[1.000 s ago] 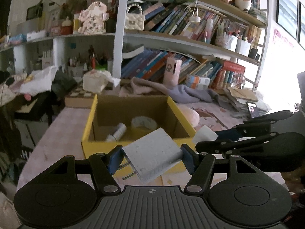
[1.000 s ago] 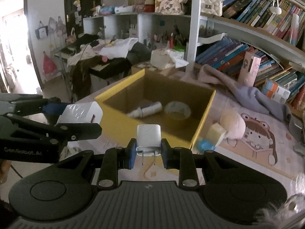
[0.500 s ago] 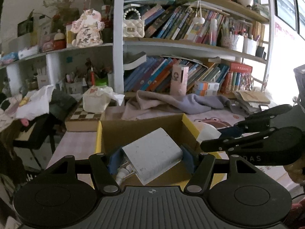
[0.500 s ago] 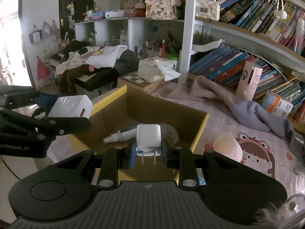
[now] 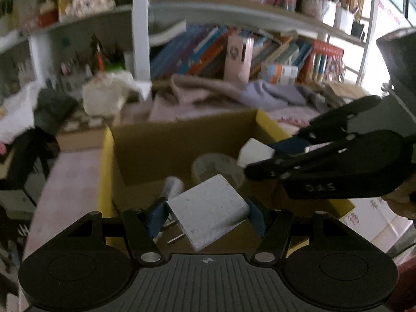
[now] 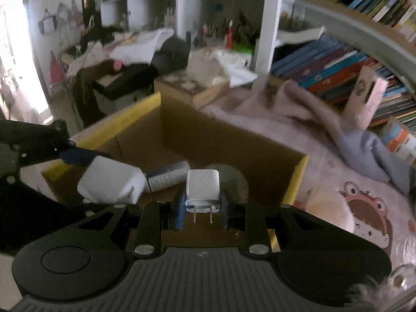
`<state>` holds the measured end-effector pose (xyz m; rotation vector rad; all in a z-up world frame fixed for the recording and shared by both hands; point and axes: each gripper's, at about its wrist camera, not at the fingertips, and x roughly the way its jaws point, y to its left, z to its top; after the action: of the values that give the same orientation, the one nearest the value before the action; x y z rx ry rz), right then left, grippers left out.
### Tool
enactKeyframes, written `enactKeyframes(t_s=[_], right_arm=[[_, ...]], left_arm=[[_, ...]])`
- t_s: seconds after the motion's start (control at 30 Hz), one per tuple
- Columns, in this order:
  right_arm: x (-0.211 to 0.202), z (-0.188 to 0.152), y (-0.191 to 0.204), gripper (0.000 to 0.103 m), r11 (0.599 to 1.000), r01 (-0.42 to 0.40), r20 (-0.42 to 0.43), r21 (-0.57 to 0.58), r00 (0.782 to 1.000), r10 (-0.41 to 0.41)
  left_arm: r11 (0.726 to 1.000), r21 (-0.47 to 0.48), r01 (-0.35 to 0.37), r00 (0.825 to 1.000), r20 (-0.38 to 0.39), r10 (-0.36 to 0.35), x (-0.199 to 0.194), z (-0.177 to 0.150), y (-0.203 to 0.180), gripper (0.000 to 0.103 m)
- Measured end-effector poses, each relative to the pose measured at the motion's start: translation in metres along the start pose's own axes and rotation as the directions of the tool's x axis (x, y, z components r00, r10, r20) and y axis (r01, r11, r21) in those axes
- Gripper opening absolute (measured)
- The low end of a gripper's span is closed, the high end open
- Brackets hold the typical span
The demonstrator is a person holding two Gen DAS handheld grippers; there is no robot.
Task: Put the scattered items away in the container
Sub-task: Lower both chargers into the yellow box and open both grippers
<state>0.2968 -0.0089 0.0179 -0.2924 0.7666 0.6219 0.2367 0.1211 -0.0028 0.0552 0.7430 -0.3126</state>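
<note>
Bookshelves (image 5: 234,52) and a crumpled cloth (image 6: 299,109) lie behind the yellow-rimmed cardboard box (image 5: 182,135), which holds a tape roll (image 5: 215,166) and a small bottle (image 6: 169,175); left gripper (image 5: 206,217) fingers clamp a large white charger (image 5: 208,215) over the box; right gripper (image 6: 202,208) fingers pinch a small white charger (image 6: 202,191) above it; only the right view shows the cartoon-print bench (image 6: 364,208).

Dim, motion-blurred, window glare, fisheye

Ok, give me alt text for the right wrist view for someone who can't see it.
The right tongs grip a small white charger, prongs toward the camera, over the open yellow-rimmed cardboard box. The left tongs hold a larger white charger over the box's left side; a white tube lies inside.
</note>
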Motion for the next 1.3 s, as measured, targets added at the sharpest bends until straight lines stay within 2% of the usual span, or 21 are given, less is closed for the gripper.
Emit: enactKeyframes(t_s=[0.27, 0.43, 0.57, 0.9, 1.1, 1.2, 1.27, 1.3], right_arm=[[0.036, 0.002, 0.001, 0.025, 0.997, -0.061, -0.155, -0.049, 0.986, 0.052], [0.052, 0.002, -0.004, 0.025, 0.994, -0.095, -0.259, -0.059, 0.963, 0.077], [0.06, 0.0, -0.002, 0.025, 0.988, -0.106, -0.301, -0.112, 0.951, 0.068], [0.068, -0.001, -0.003, 0.025, 0.983, -0.126, -0.311, -0.13, 0.947, 0.08], [0.067, -0.001, -0.003, 0.025, 0.984, -0.121, -0.298, -0.133, 0.952, 0.077], [0.061, 0.0, -0.004, 0.027, 0.985, -0.115, -0.274, -0.125, 0.959, 0.077], [0.055, 0.001, -0.005, 0.032, 0.986, -0.116, -0.253, -0.119, 0.964, 0.083], [0.052, 0.002, -0.006, 0.033, 0.987, -0.116, -0.243, -0.116, 0.966, 0.085]], left_arm=[[0.997, -0.039, 0.069, 0.989, -0.125, -0.074, 0.031, -0.004, 0.01, 0.065], [0.989, -0.082, 0.123, 0.974, -0.182, -0.136, 0.044, -0.003, 0.022, 0.065], [0.981, -0.133, 0.144, 0.959, -0.227, -0.171, 0.055, -0.006, 0.03, 0.065], [0.982, -0.13, 0.141, 0.956, -0.238, -0.169, 0.061, -0.006, 0.028, 0.065], [0.982, -0.137, 0.132, 0.955, -0.248, -0.163, 0.061, -0.007, 0.028, 0.066], [0.982, -0.138, 0.126, 0.958, -0.239, -0.156, 0.057, -0.006, 0.028, 0.073], [0.98, -0.144, 0.136, 0.96, -0.223, -0.166, 0.052, -0.006, 0.027, 0.084], [0.979, -0.148, 0.138, 0.962, -0.215, -0.168, 0.049, -0.006, 0.026, 0.084]])
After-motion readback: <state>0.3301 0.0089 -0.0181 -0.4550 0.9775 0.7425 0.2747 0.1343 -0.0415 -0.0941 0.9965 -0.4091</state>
